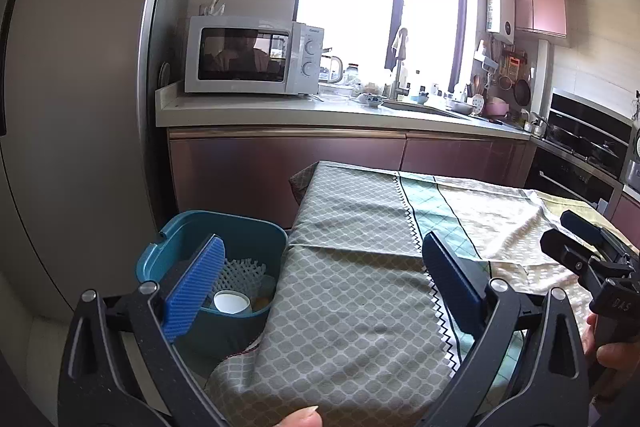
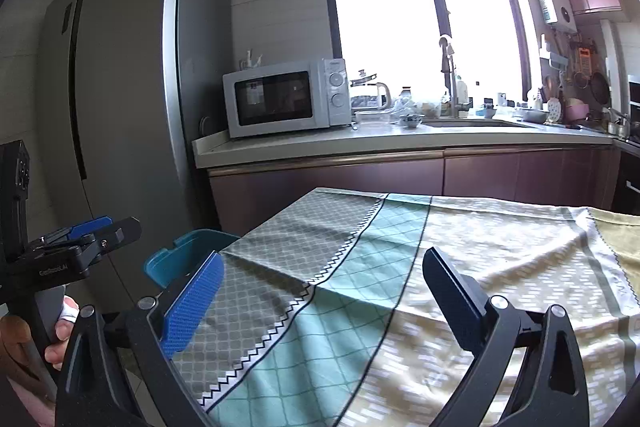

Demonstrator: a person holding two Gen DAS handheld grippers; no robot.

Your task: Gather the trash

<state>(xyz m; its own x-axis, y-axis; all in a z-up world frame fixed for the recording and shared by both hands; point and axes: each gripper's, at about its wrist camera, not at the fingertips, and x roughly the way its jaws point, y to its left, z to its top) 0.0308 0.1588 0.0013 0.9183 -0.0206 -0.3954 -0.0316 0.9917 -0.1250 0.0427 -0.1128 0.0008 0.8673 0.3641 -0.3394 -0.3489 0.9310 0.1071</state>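
Note:
A teal trash bin (image 1: 176,243) stands on the floor at the left end of the table. It holds white foam netting (image 1: 240,273), a white paper cup (image 1: 231,302) and something orange. Its rim also shows in the right wrist view (image 2: 188,251). My left gripper (image 1: 320,287) is open and empty, above the table's left end, its left finger over the bin. My right gripper (image 2: 320,291) is open and empty above the tablecloth; it also shows at the right edge of the left wrist view (image 1: 580,247). The left gripper shows at the left in the right wrist view (image 2: 80,239).
The table carries a patterned grey, green and yellow tablecloth (image 1: 360,267), also in the right wrist view (image 2: 460,259). A tall grey fridge (image 2: 128,87) stands at left. Behind is a counter (image 1: 280,109) with a microwave (image 1: 252,55), a kettle, a sink and dishes. An oven (image 1: 584,143) is at right.

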